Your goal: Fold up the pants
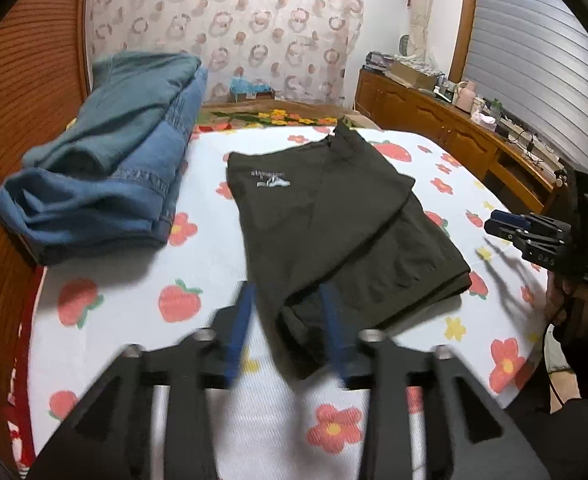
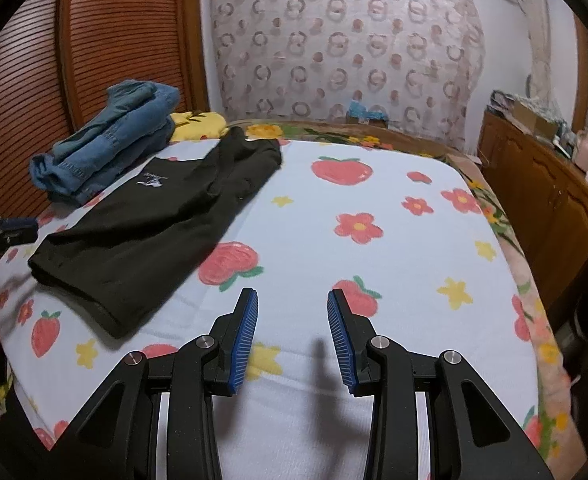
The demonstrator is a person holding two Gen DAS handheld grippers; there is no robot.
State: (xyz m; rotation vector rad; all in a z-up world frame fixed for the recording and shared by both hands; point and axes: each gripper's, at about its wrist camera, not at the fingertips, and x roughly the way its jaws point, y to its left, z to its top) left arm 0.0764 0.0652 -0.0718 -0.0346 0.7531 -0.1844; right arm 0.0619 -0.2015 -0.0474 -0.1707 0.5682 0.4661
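Observation:
Dark olive pants [image 1: 334, 220] with a small white logo lie folded into a thick rectangle on the strawberry-print sheet [image 1: 134, 312]. They also show at the left in the right wrist view [image 2: 142, 232]. My left gripper [image 1: 288, 300] is open, its blue pads either side of the near corner of the pants, holding nothing. My right gripper [image 2: 292, 300] is open and empty above bare sheet, right of the pants. It shows at the right edge of the left wrist view [image 1: 498, 226], a hand on its handle.
A pile of folded blue jeans [image 1: 110, 168] sits at the far left by the wooden headboard [image 1: 10, 92]. A yellow item [image 2: 198, 124] lies behind it. A wooden cabinet [image 2: 542, 200] with clutter runs along the right of the bed.

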